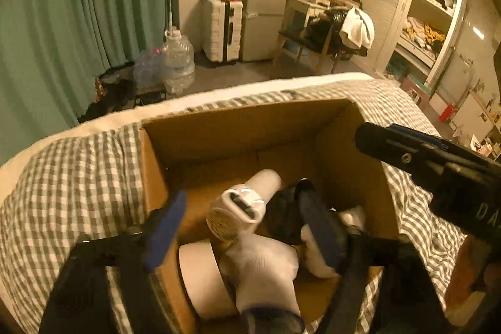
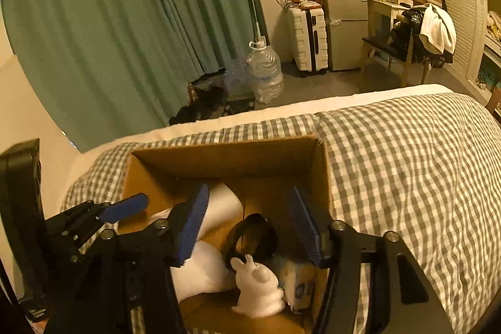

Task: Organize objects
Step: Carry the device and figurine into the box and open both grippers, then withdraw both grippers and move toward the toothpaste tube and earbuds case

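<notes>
An open cardboard box (image 1: 219, 127) sits on a bed with a grey checked cover; it also shows in the right wrist view (image 2: 225, 152). Inside lie a white hair dryer (image 1: 247, 202), a white tape roll (image 1: 200, 274), a white cloth item (image 1: 266, 268) and a black round object (image 1: 281, 215). The right wrist view shows a white rabbit figure (image 2: 256, 287), the black object (image 2: 253, 237) and a small blue-white pack (image 2: 300, 287). My left gripper (image 1: 247, 227) is open over the box. My right gripper (image 2: 247, 224) is open over the box, holding nothing.
The checked bed cover (image 2: 407, 161) spreads to the right of the box. Beyond the bed are green curtains (image 1: 78, 21), water jugs (image 1: 177, 61), a white suitcase (image 1: 222, 30), a small fridge (image 1: 263, 24), a chair with clothes (image 1: 338, 33) and open shelves (image 1: 429, 14).
</notes>
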